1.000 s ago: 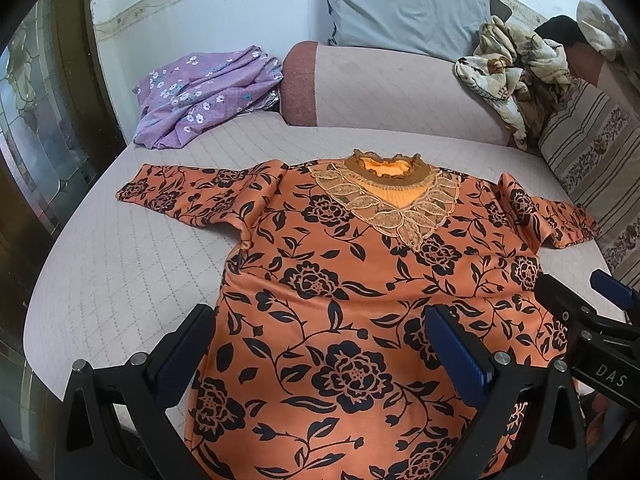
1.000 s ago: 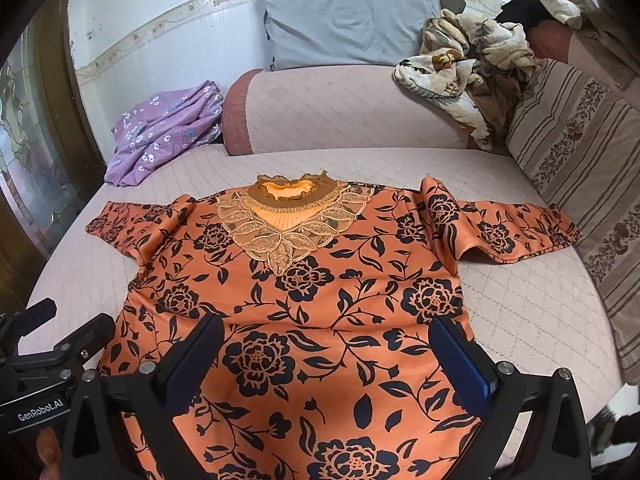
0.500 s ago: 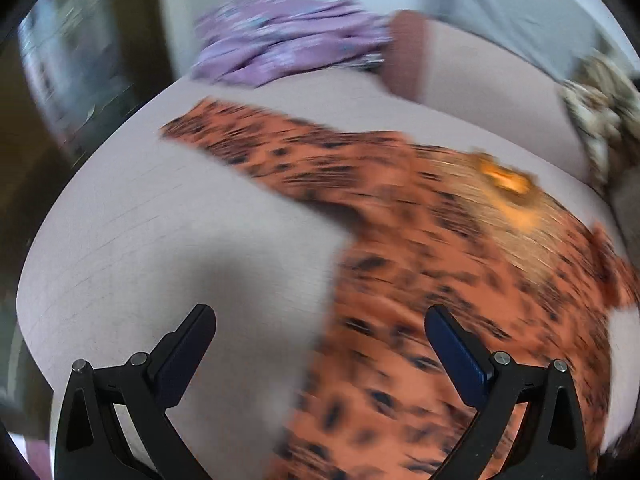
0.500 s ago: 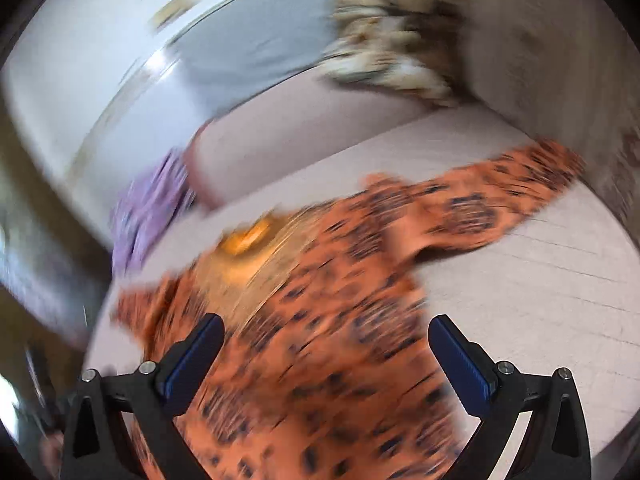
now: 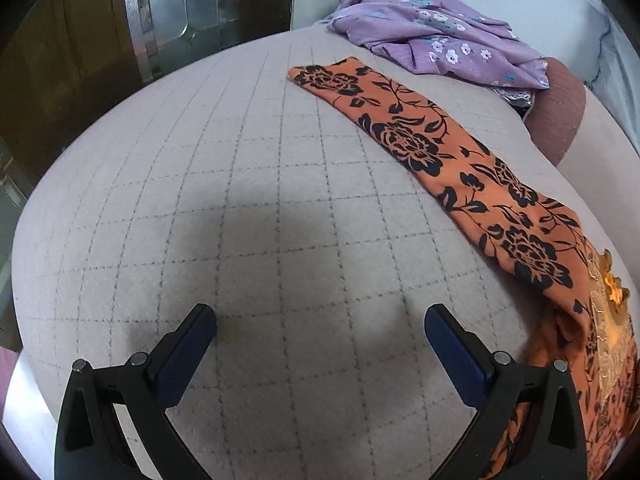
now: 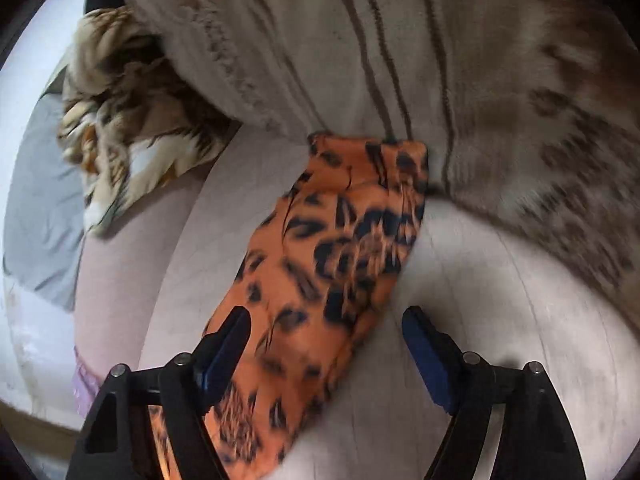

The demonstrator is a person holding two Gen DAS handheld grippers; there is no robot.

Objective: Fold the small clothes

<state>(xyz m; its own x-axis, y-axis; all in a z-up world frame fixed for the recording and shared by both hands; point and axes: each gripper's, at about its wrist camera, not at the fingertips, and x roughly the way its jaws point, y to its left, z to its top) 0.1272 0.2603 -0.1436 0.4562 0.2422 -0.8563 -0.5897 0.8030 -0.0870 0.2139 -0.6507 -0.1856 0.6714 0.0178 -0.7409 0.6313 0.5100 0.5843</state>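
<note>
An orange top with black flowers lies spread on the quilted bed. In the left wrist view its left sleeve [image 5: 424,140] stretches flat toward the far side, and the lace neckline [image 5: 608,300] shows at the right edge. My left gripper [image 5: 320,336] is open and empty, over bare bed [image 5: 248,216] to the left of that sleeve. In the right wrist view the other sleeve [image 6: 336,240] lies ahead, its cuff against a striped cushion [image 6: 360,40]. My right gripper [image 6: 326,336] is open and empty just above this sleeve's near part.
A crumpled purple flowered garment [image 5: 432,36] lies at the far end of the bed, by a brown bolster [image 5: 560,112]. A dark wooden door with glass [image 5: 168,12] stands beyond the bed's left edge. A patterned cloth pile [image 6: 128,120] and a grey pillow [image 6: 36,200] lie left of the right sleeve.
Both grippers swung outward from the middle of the top: the left one turned toward the left sleeve and bare bed, the right one toward the right sleeve. Both stayed open.
</note>
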